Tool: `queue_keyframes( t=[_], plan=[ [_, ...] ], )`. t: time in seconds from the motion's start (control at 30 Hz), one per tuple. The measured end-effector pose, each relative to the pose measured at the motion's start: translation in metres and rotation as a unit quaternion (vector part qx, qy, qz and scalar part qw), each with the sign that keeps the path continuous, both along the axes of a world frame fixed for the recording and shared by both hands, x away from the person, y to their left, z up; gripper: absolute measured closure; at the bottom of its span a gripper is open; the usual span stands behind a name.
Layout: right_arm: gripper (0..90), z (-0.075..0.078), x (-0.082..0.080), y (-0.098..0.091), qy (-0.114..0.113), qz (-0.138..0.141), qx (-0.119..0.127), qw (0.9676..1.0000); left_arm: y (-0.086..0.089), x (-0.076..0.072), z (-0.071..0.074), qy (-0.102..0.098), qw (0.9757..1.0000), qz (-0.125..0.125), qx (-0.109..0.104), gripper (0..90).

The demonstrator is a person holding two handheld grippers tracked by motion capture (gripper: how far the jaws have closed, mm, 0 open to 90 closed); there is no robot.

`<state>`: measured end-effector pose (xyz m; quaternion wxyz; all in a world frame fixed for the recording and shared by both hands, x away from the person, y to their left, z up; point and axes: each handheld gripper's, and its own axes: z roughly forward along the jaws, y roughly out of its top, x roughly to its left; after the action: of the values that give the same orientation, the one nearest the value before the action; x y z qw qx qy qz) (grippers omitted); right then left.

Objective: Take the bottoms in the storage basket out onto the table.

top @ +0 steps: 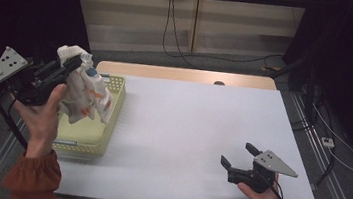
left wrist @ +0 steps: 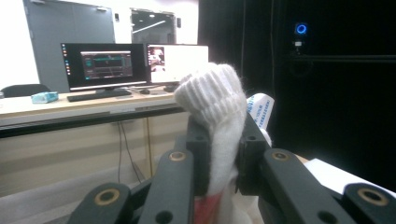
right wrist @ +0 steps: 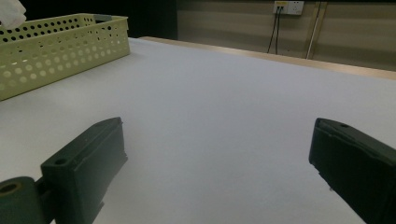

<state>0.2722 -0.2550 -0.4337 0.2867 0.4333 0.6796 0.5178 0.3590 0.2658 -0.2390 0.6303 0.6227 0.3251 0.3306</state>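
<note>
Cloth lifted out of the basket

Nearest, the right claw [top: 239, 156] rests on the desk [top: 191, 131], jaws apart and empty, keeping clear. Farther left, the left claw [top: 74, 61] is clamped on a white patterned cloth [top: 87, 94], which hangs above the yellow basket [top: 116, 105], probably to clear its rim.

No words or numbers can be read. A white tag [left wrist: 259, 108] on the cloth [left wrist: 212, 100] carries blue print too small to make out, and the screens' [left wrist: 105, 65] text is blurred.
</note>
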Motion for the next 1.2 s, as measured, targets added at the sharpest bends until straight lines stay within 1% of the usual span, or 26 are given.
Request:
queue_keyframes(
  t=[0.03,0.07,0.13,0.17,0.23,0.27,0.33,0.37,0.4,0.53,0.6,0.7,0.77,0.8,0.87,0.93,0.97,1.03,1.07,1.13,1.17,1.2],
  plan=[
    [3.8,0.0,0.0,0.0,0.0,0.0,0.0,1.0,-0.002,0.0,0.0,0.0,1.0,-0.003,-0.001,79.8],
    [3.8,0.0,0.0,0.0,0.0,-0.001,0.001,1.0,-0.002,0.001,0.0,0.001,1.0,-0.006,0.004,79.9],
    [3.8,0.0,0.0,0.0,0.001,-0.002,0.002,1.0,-0.005,0.001,-0.001,0.002,1.0,-0.008,0.0,79.8],
    [3.8,0.0,0.0,0.0,0.001,-0.002,0.002,1.0,-0.005,0.001,-0.001,0.002,0.9999,-0.01,0.005,79.8],
    [3.8,0.0,0.0,0.0,0.001,-0.002,0.002,1.0,-0.008,0.001,-0.001,0.003,0.9999,-0.01,0.002,79.8],
    [3.8,0.0,0.0,0.0,0.001,-0.002,0.002,1.0,-0.009,0.001,-0.001,0.004,0.9999,-0.011,0.005,79.8],
    [3.8,0.0,0.0,0.0,0.001,-0.002,0.002,1.0,-0.011,0.001,-0.001,0.004,0.9999,-0.015,0.005,79.8],
    [3.8,0.0,0.0,0.0,0.001,-0.002,0.002,1.0,-0.011,0.001,-0.001,0.004,0.9998,-0.017,0.009,79.9],
    [3.8,0.0,0.0,0.0,0.001,-0.002,0.002,1.0,-0.013,0.001,-0.001,0.005,0.9998,-0.018,0.006,79.8],
    [3.8,0.0,0.0,0.0,0.001,-0.002,0.002,1.0,-0.015,0.001,0.0,0.004,0.9997,-0.023,0.008,79.8],
    [3.8,0.0,0.0,-0.001,0.001,-0.003,0.001,1.0,-0.016,0.002,-0.001,0.006,0.9997,-0.025,0.004,79.8],
    [3.8,0.0,0.0,0.0,0.0,-0.002,0.001,1.0,-0.019,0.003,-0.001,0.01,0.9995,-0.027,0.008,79.8],
    [3.8,0.0,0.0,0.0,0.0,-0.002,0.003,1.0,-0.021,0.004,-0.001,0.013,0.9993,-0.036,0.005,79.8],
    [3.8,0.0,0.0,0.0,-0.001,0.0,0.0,1.0,-0.022,0.004,0.0,0.014,0.9991,-0.039,0.002,79.8],
    [3.8,0.0,0.0,-0.001,0.0,-0.003,0.0,1.0,-0.025,0.004,0.001,0.014,0.9991,-0.039,0.008,79.8],
    [3.8,0.0,0.0,-0.001,0.0,-0.003,0.0,1.0,-0.029,0.005,0.0,0.016,0.9989,-0.043,0.01,79.8],
    [3.8,0.0,0.0,-0.001,0.001,-0.003,0.0,1.0,-0.029,0.006,0.0,0.017,0.9988,-0.043,0.015,79.8],
    [3.8,0.0,0.0,-0.001,0.0,-0.002,0.0,1.0,-0.033,0.008,-0.002,0.02,0.9986,-0.046,0.013,79.8],
    [3.8,0.0,0.0,-0.001,0.0,-0.002,0.0,1.0,-0.035,0.009,-0.002,0.022,0.9985,-0.047,0.017,79.8],
    [3.8,0.0,0.0,-0.001,0.001,-0.003,0.001,1.0,-0.038,0.01,-0.002,0.023,0.9984,-0.048,0.016,79.9],
    [3.8,0.0,0.0,-0.001,0.0,-0.003,0.001,1.0,-0.039,0.011,-0.002,0.023,0.9982,-0.05,0.022,79.8],
    [3.8,0.0,0.0,-0.001,0.001,-0.005,0.002,1.0,-0.041,0.012,-0.003,0.025,0.9981,-0.052,0.021,79.9]
  ],
)
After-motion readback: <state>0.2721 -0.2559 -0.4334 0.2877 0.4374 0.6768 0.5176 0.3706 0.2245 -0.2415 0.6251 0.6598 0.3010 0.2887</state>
